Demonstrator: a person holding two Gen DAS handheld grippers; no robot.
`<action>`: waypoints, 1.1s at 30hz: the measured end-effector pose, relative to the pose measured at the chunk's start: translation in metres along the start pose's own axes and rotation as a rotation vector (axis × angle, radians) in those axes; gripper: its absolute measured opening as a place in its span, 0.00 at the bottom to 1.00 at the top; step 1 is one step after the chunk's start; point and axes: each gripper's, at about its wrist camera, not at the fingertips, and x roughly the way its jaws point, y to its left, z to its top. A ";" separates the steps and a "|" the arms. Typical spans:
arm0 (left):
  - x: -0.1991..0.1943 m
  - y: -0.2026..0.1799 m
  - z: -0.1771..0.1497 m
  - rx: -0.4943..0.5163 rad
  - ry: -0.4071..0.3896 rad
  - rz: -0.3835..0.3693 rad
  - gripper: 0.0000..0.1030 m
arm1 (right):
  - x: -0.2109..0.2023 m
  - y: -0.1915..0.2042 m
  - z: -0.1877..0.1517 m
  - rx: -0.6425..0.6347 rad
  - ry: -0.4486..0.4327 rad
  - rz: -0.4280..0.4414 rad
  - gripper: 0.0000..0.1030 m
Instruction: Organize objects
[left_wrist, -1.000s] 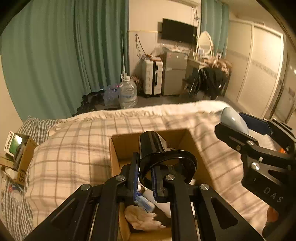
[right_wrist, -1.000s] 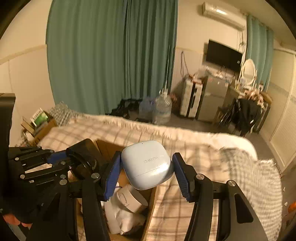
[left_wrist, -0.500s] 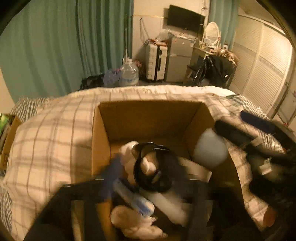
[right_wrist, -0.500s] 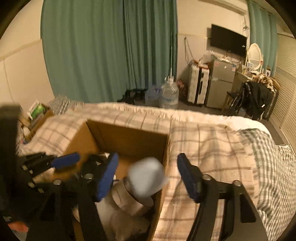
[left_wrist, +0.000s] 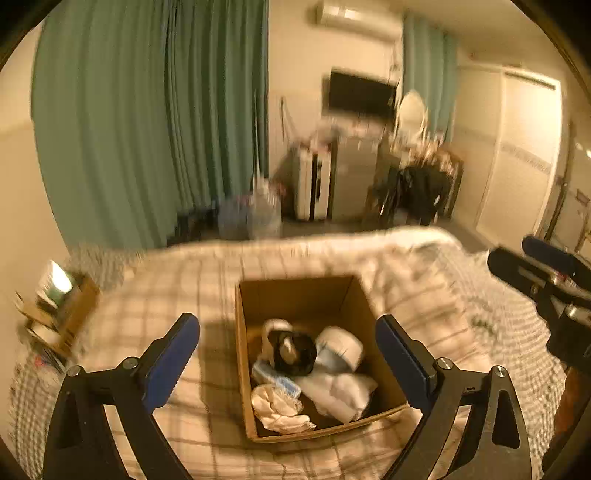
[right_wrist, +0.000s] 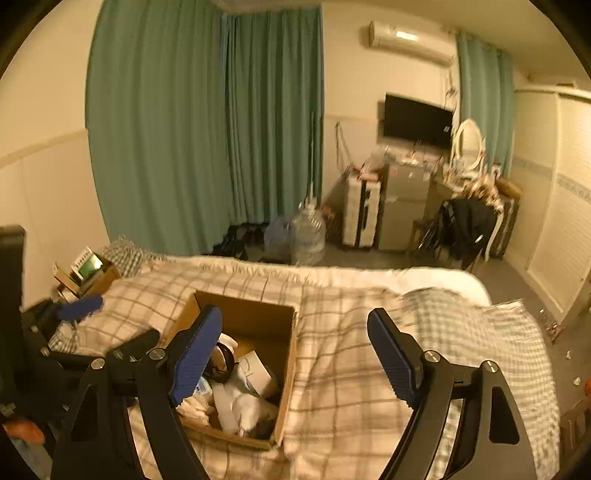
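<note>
An open cardboard box (left_wrist: 291, 293) sits on the plaid bed; it also shows in the right wrist view (right_wrist: 258, 314). Inside lie a black cup-like object (left_wrist: 293, 352), a pale blue earbud case (left_wrist: 338, 349), white cloths (left_wrist: 277, 408) and a small blue-white packet (left_wrist: 275, 378). My left gripper (left_wrist: 288, 354) is open and empty above the box. My right gripper (right_wrist: 295, 354) is open and empty, above the box's right edge. The right gripper also shows at the right of the left wrist view (left_wrist: 546, 277).
The plaid blanket (right_wrist: 362, 332) covers the bed around the box. A small box of items (right_wrist: 86, 269) stands at the bed's left. A water jug (right_wrist: 308, 232), a suitcase (right_wrist: 360, 212) and a chair with dark clothes (right_wrist: 465, 229) stand on the floor beyond.
The left gripper let go of the black cup and the right gripper let go of the earbud case; both now lie in the box. Both grippers opened and drew back upward.
</note>
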 end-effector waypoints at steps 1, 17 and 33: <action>-0.019 -0.001 0.003 0.003 -0.031 -0.004 0.97 | -0.015 0.000 0.001 -0.002 -0.013 -0.007 0.82; -0.180 0.014 -0.032 -0.032 -0.365 0.050 1.00 | -0.156 0.028 -0.023 -0.020 -0.184 -0.110 1.00; -0.091 0.006 -0.133 -0.060 -0.270 0.122 1.00 | -0.072 0.021 -0.121 -0.037 -0.193 -0.083 1.00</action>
